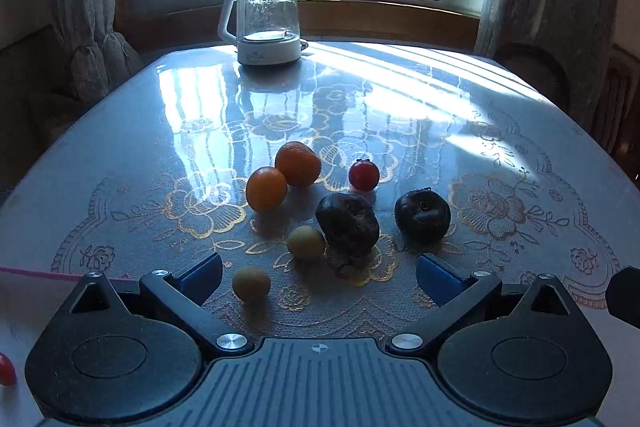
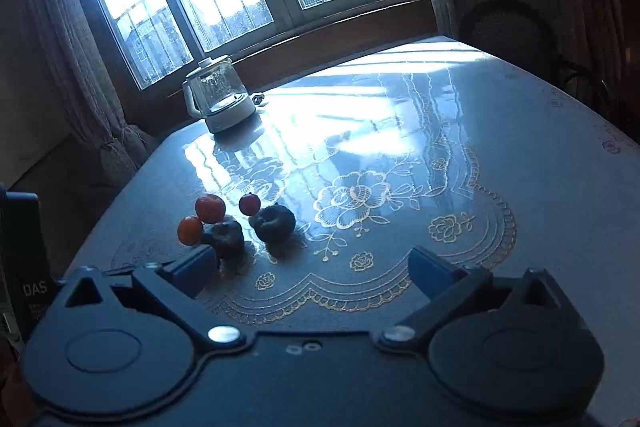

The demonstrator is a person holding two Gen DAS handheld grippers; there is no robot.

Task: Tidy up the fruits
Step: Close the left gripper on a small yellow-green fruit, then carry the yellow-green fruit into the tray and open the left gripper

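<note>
In the left wrist view two oranges [image 1: 266, 193] [image 1: 298, 163], a red cherry tomato [image 1: 363, 175], two dark wrinkled fruits [image 1: 347, 223] [image 1: 422, 215] and two small yellow-green fruits [image 1: 306, 242] [image 1: 251, 283] lie on the table. My left gripper [image 1: 319, 273] is open and empty just in front of them. Another cherry tomato [image 1: 6, 369] lies at the far left. In the right wrist view my right gripper [image 2: 314, 273] is open and empty, with the oranges [image 2: 189, 230], tomato [image 2: 249, 204] and dark fruits [image 2: 275, 223] ahead to its left.
A glass kettle [image 1: 266, 23] stands at the table's far edge by the window; it also shows in the right wrist view [image 2: 218, 99]. The table [image 1: 400, 99] has a glossy flowered cover. A pink strip [image 1: 40, 273] lies at the left. Curtains hang at both sides.
</note>
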